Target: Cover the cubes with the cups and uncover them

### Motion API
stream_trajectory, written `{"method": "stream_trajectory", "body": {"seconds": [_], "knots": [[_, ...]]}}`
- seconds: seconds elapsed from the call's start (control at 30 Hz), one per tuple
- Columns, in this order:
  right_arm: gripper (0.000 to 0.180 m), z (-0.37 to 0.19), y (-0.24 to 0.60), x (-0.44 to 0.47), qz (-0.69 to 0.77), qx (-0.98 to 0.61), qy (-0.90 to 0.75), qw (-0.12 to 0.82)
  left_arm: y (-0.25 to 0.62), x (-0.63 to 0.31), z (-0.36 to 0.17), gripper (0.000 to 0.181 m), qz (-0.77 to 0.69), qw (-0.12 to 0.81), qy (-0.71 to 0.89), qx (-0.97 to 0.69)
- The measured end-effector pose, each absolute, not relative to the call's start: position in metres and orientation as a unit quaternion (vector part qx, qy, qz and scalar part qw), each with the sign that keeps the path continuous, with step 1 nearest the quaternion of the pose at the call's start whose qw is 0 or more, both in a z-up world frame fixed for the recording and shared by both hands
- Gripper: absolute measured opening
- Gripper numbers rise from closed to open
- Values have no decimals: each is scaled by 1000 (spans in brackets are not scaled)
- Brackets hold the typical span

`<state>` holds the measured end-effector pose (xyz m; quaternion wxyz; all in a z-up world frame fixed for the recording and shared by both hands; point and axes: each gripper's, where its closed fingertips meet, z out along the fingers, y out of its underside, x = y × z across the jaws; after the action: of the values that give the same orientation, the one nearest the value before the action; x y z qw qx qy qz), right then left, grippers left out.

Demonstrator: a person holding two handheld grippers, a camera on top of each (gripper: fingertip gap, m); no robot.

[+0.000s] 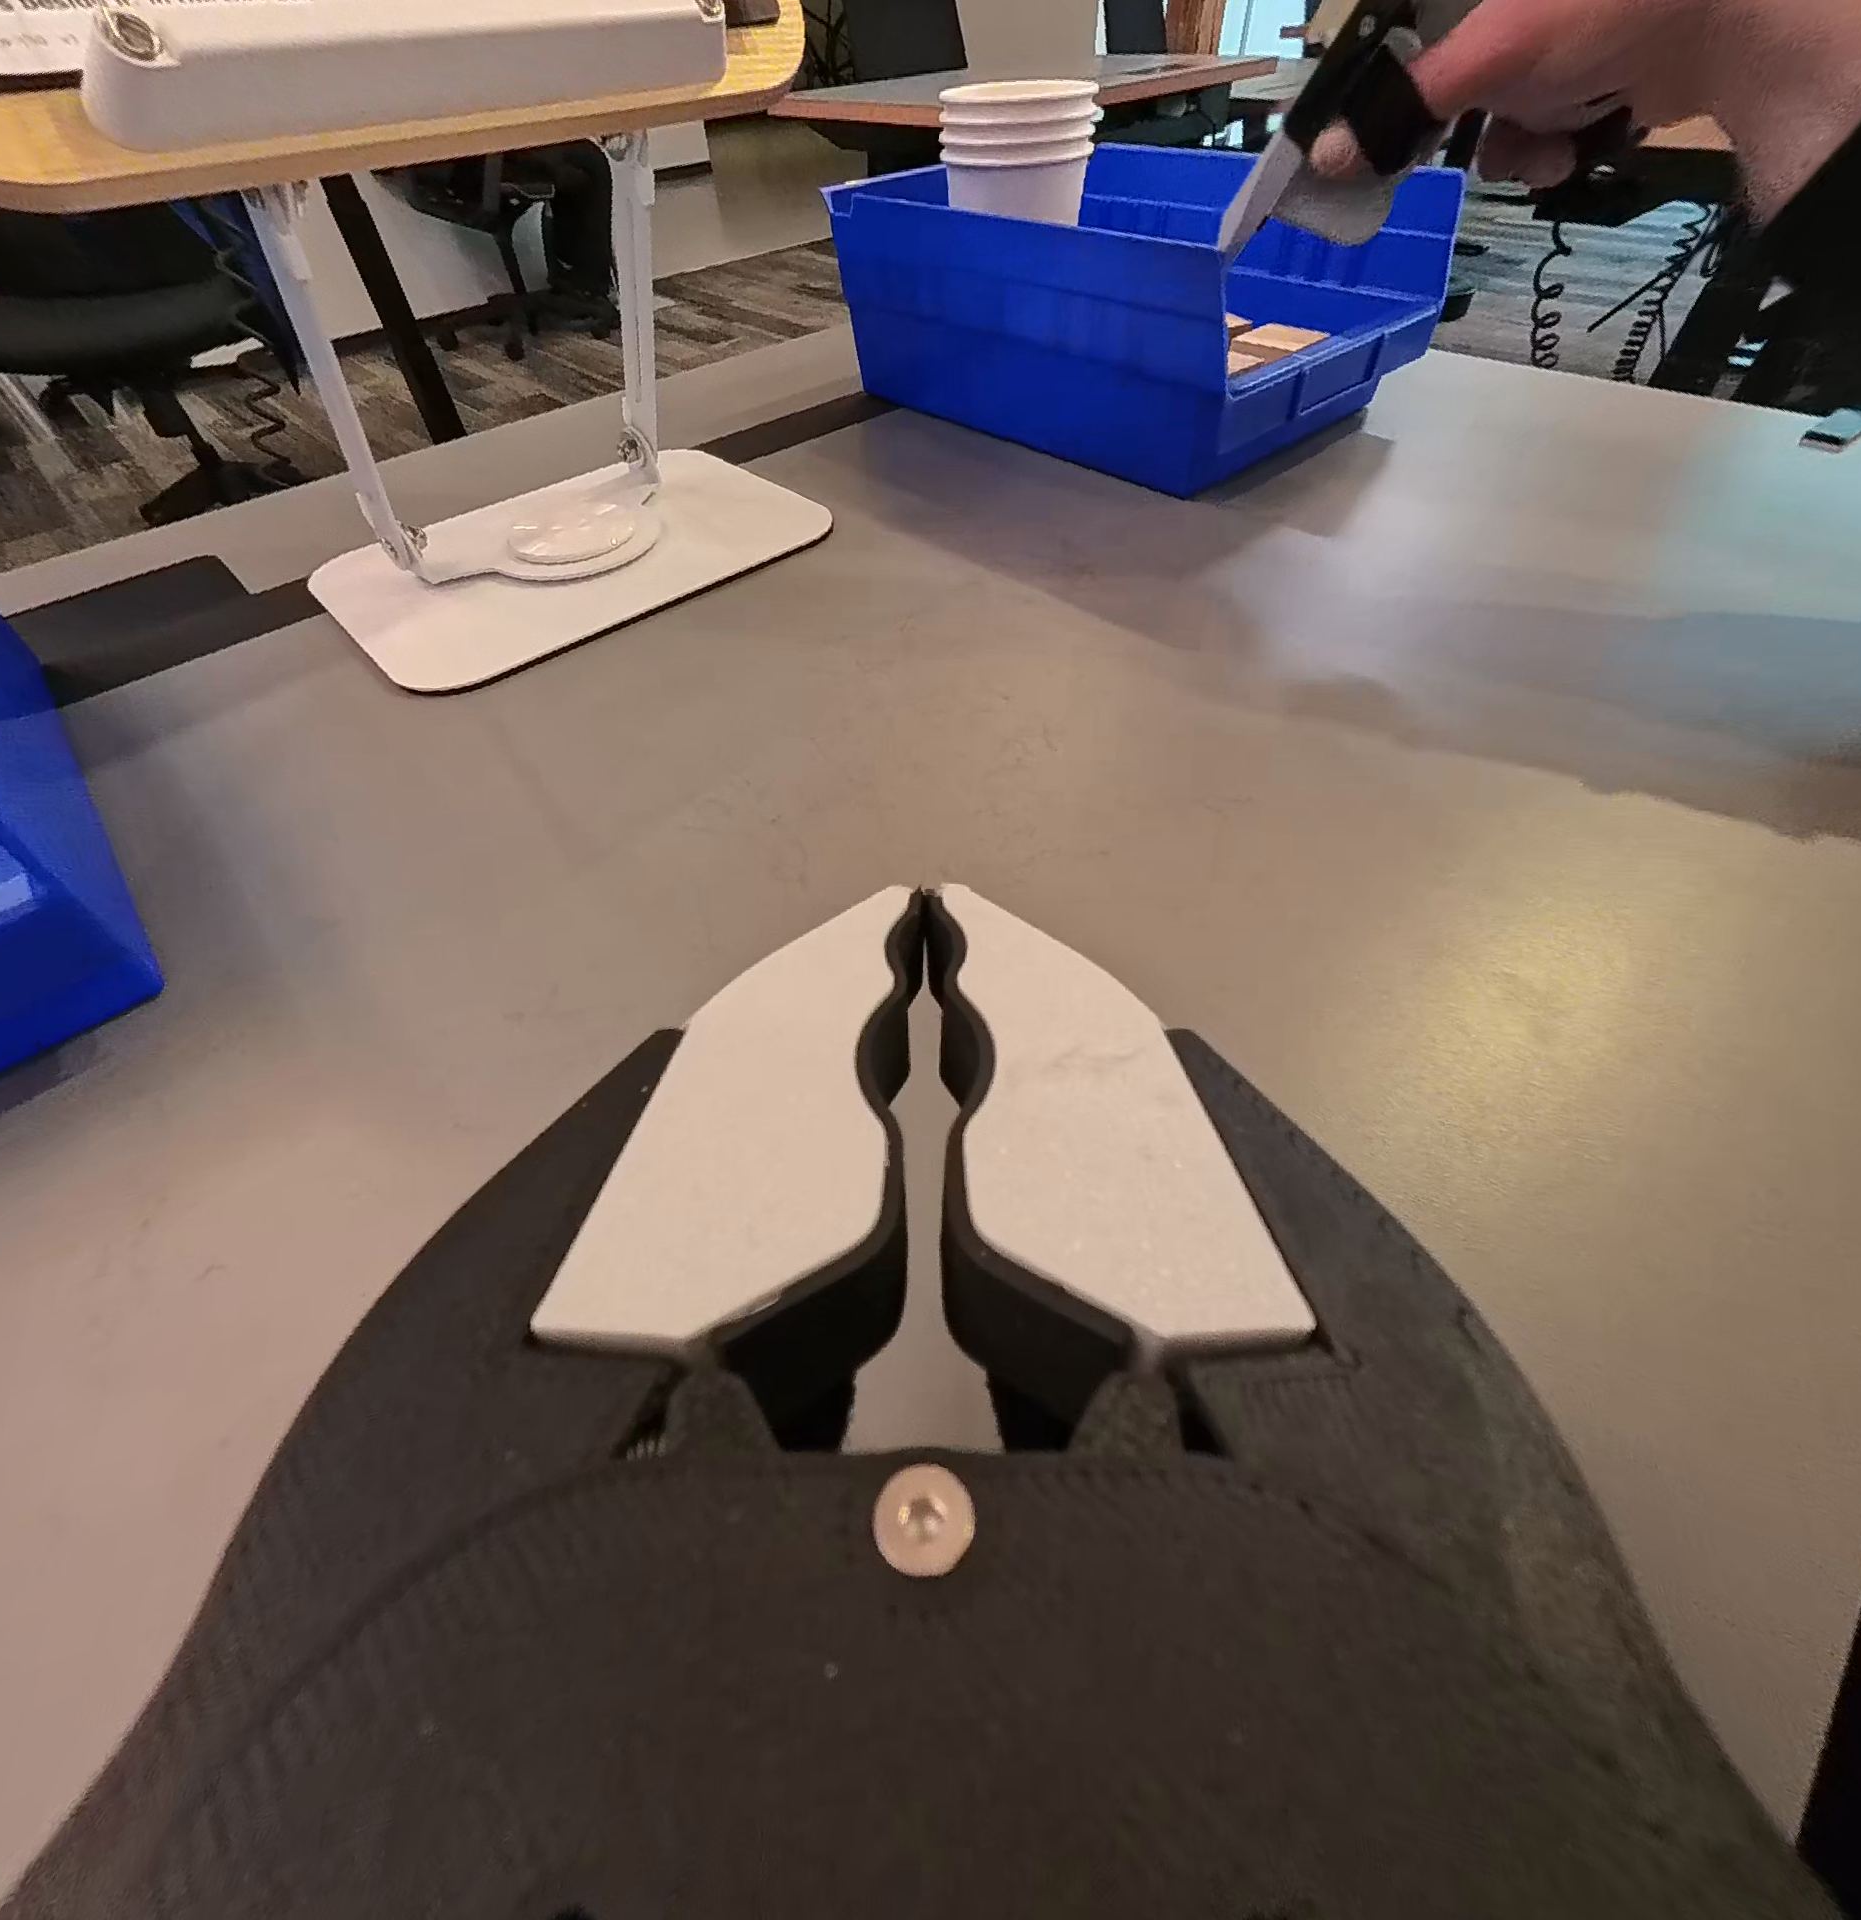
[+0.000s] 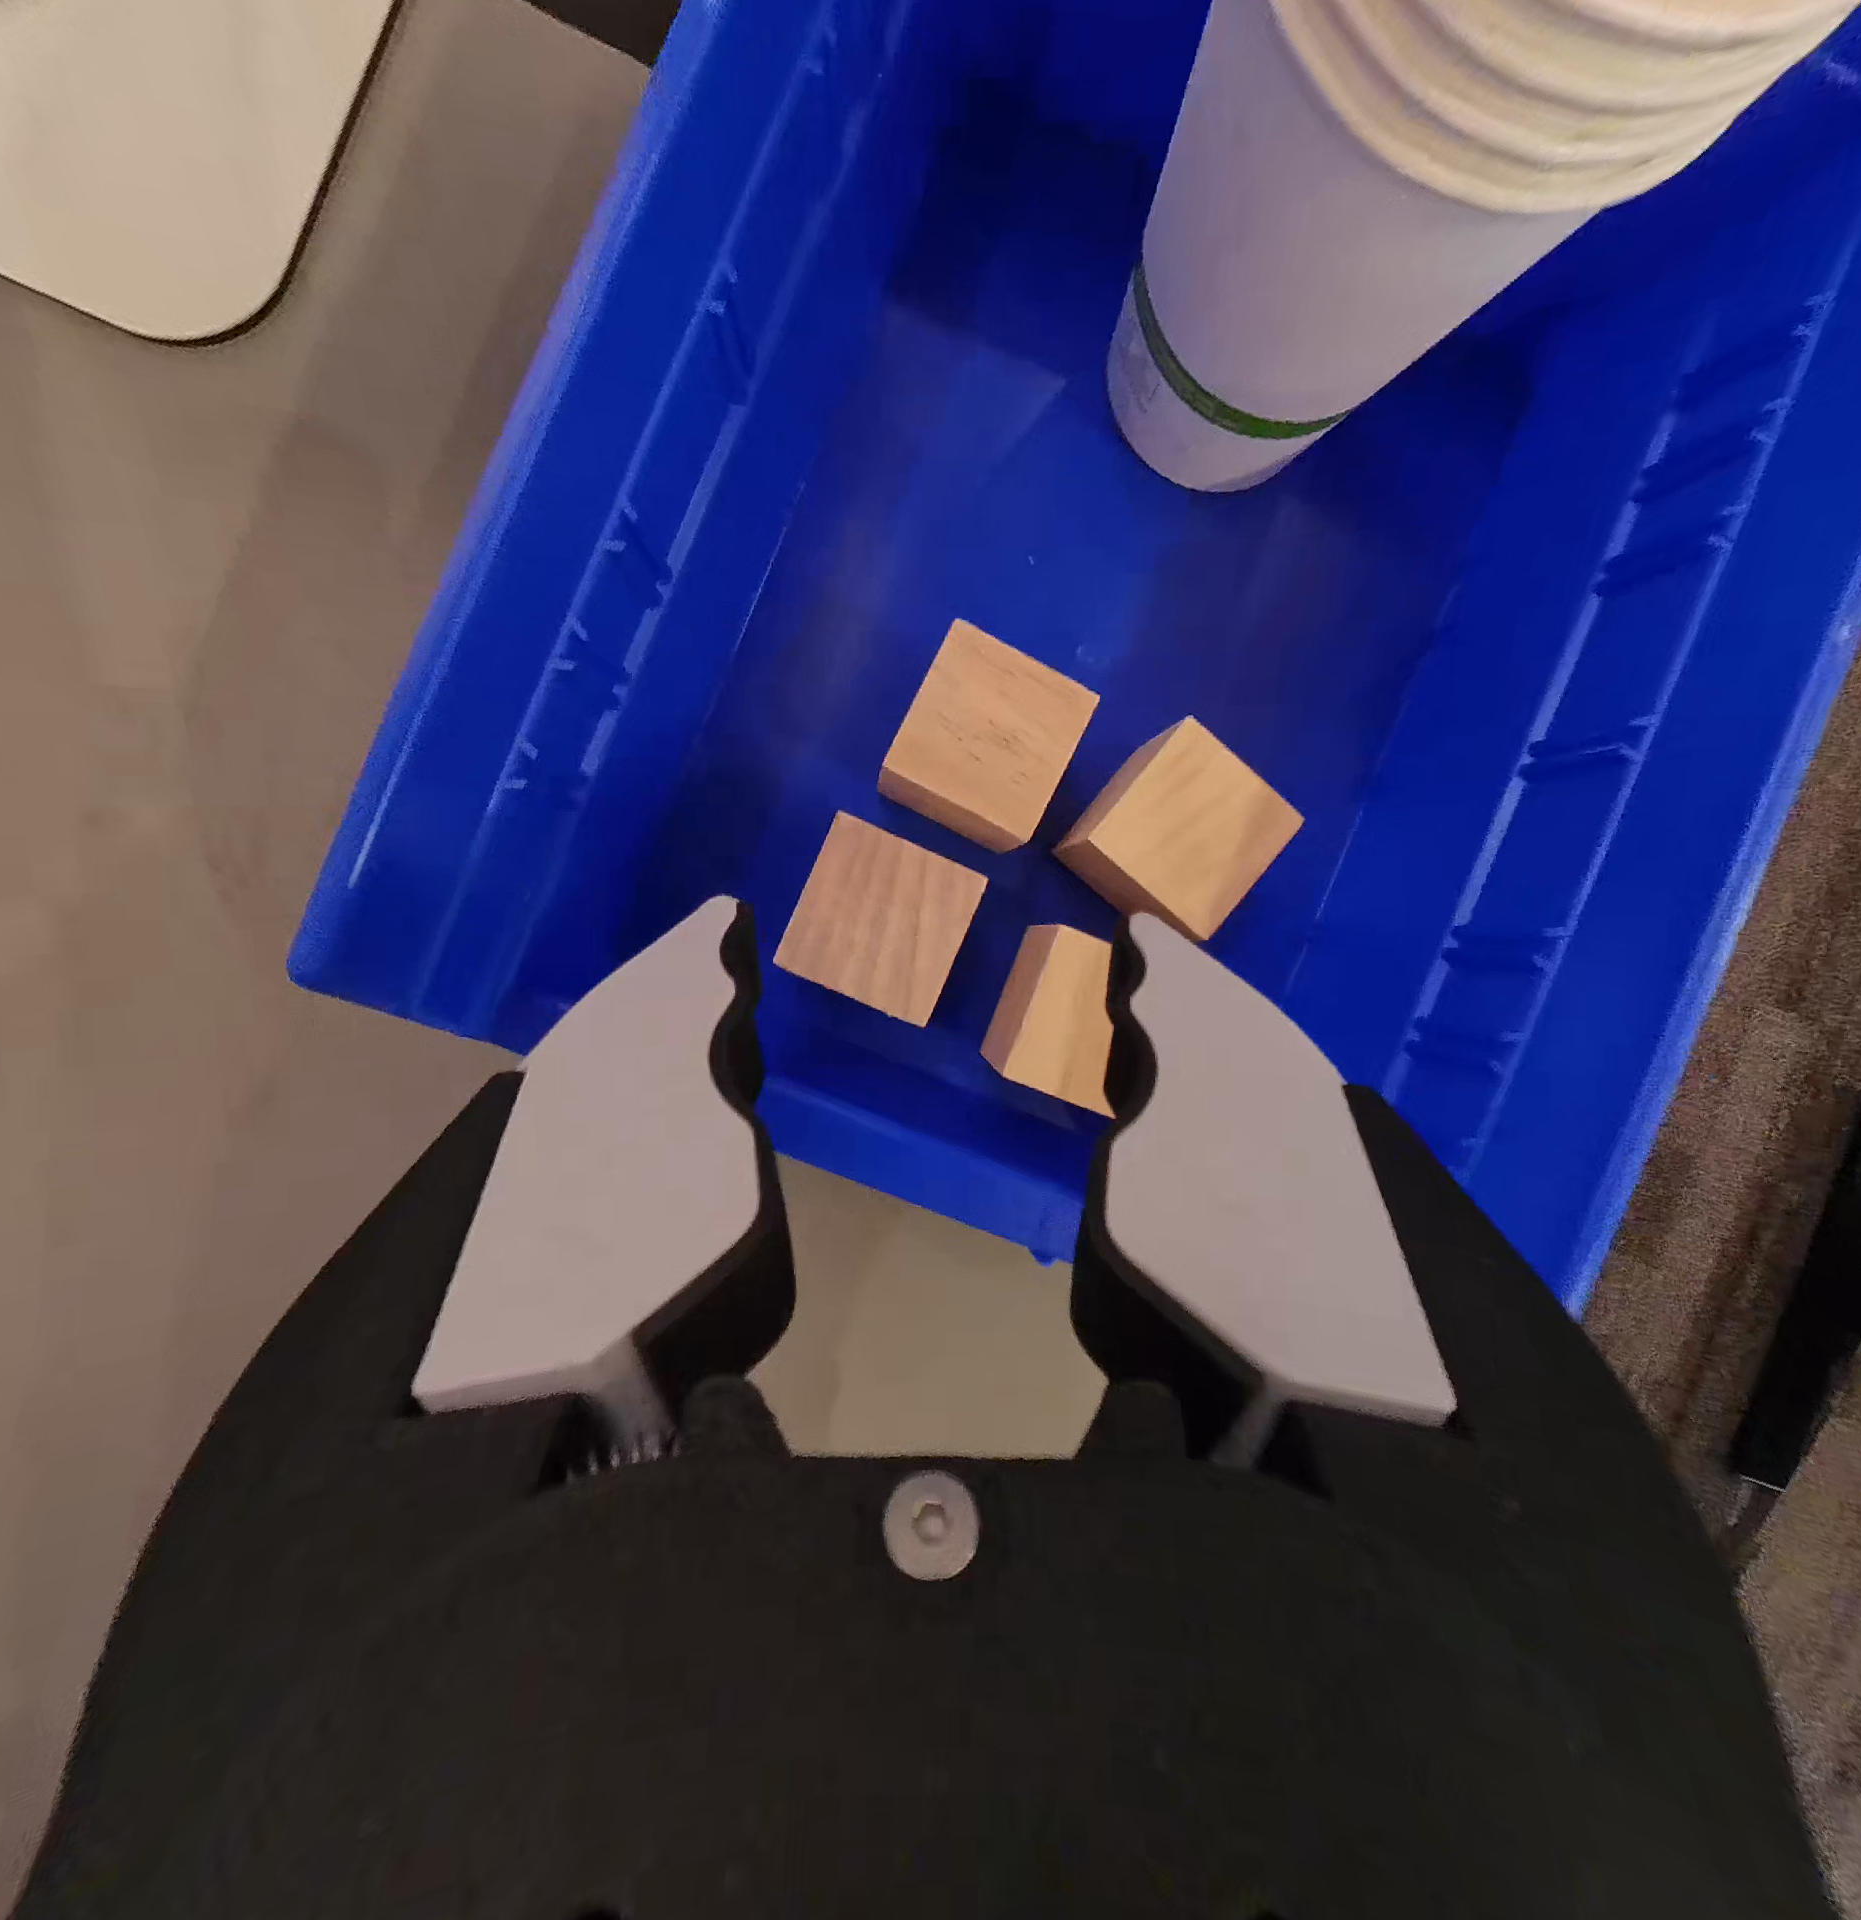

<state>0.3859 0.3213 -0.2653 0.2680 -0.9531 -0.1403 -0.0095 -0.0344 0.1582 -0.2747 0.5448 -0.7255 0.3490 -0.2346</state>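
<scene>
Several wooden cubes lie close together on the floor of a blue bin. A stack of white paper cups stands upright at the bin's far end. My right gripper is open and empty, held above the bin's near end and looking down at the cubes; its right finger hides part of the nearest cube. In the left wrist view the bin, the cup stack and the right gripper in a hand show at the back right. My left gripper is shut and empty, low over the grey table.
A white lamp stand sits on the table left of the bin; its base corner shows in the right wrist view. Another blue bin is at the left edge. Carpet floor lies past the table's right edge.
</scene>
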Motion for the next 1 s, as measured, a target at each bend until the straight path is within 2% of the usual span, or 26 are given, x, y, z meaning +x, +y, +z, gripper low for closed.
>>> {"method": "stream_trajectory", "body": {"seconds": [0.3,0.43,0.6,1.0], "knots": [[74,-308,324,384,-27,-967,-139,210,155,-35,-273,0,-233,551,348,-722],[68,-316,326,380,-13,-970,-139,200,155,-36,-273,0,-238,547,346,-724],[45,-315,328,376,-4,-969,-143,203,156,-36,-273,0,-237,547,346,-724],[45,-315,328,381,-7,-970,-139,197,156,-36,-273,0,-238,548,346,-724]]}}
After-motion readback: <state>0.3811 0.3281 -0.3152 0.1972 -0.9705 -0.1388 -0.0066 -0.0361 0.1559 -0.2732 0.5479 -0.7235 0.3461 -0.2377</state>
